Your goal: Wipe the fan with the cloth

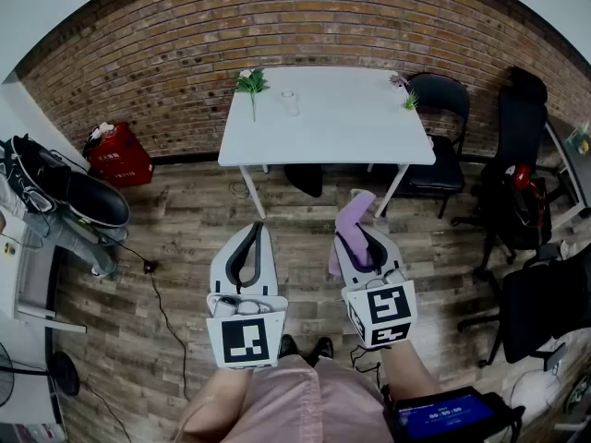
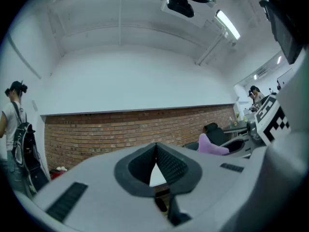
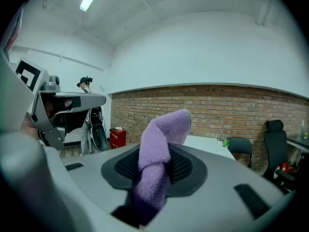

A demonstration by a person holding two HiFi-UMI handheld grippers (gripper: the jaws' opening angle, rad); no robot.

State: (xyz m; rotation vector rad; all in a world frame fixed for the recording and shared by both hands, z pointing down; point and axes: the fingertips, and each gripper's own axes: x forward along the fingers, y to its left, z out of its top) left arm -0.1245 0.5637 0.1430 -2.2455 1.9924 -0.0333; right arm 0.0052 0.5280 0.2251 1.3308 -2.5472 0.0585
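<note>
Facing a long red brick wall (image 1: 277, 26) across a wood-plank floor (image 1: 185, 238), with a white rectangular table (image 1: 332, 127) standing in front of the wall. Left gripper (image 1: 252, 236) held level over the floor, jaws clenched together with nothing between them. Right gripper (image 1: 365, 238) just beside it, tipped slightly down, jaws clamped on a fuzzy purple cloth (image 1: 349, 221) whose free end pokes out past the tips.

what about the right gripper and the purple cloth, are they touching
Touching. The right gripper view shows the purple cloth pinched between the jaws of the right gripper, which are shut on it; the head view agrees.
</note>
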